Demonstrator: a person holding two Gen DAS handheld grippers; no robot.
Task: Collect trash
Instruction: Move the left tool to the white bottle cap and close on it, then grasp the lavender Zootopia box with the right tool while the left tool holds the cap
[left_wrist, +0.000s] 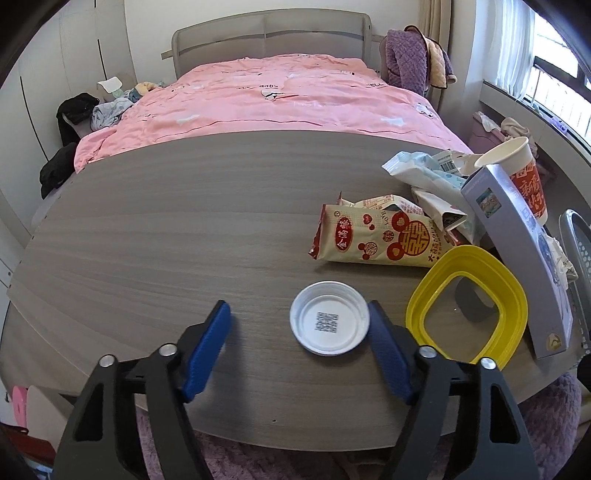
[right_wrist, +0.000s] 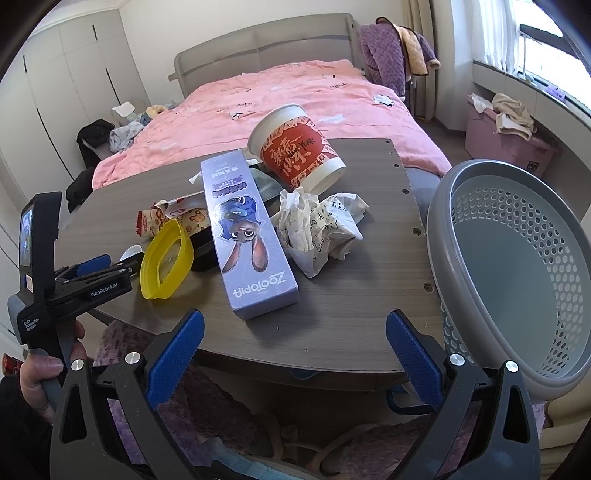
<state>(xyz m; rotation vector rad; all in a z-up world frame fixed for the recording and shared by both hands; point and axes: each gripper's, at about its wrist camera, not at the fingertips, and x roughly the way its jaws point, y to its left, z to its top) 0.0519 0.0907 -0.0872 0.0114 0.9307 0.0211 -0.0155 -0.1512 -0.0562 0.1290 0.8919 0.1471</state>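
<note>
Grey wooden table (left_wrist: 184, 229), lower centre: left gripper (left_wrist: 299, 328), jaws apart and empty, should centre on the white plastic lid (left_wrist: 330, 322) before squeezing.

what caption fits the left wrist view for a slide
Left gripper open around a white lid on the table, a yellow ring and snack wrapper nearby.

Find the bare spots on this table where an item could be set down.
Free: the grey wooden table left of the white plastic lid, toward the pink bed. Crowded: the right end, around the yellow plastic ring and purple carton.
</note>
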